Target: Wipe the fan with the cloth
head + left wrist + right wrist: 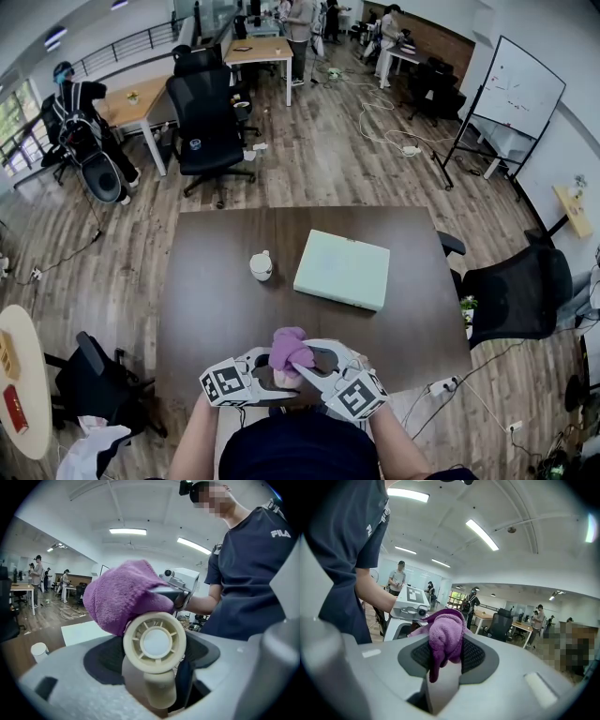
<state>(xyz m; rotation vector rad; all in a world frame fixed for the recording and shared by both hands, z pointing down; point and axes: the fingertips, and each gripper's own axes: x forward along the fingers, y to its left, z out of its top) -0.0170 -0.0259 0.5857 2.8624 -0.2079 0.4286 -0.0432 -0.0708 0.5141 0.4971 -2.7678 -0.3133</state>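
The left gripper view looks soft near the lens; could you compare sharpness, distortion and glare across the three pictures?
Left gripper view: fan and cloth sharp, grey jaws nearest the lens blurred, corners black. Right gripper view: cloth sharp, ceiling lights blown out. Head view: strong fisheye bends the room, table evenly lit.

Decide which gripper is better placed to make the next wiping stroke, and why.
Right. The right gripper is shut on the purple cloth, which lies against the fan; the left gripper is shut on the fan, steadying it.
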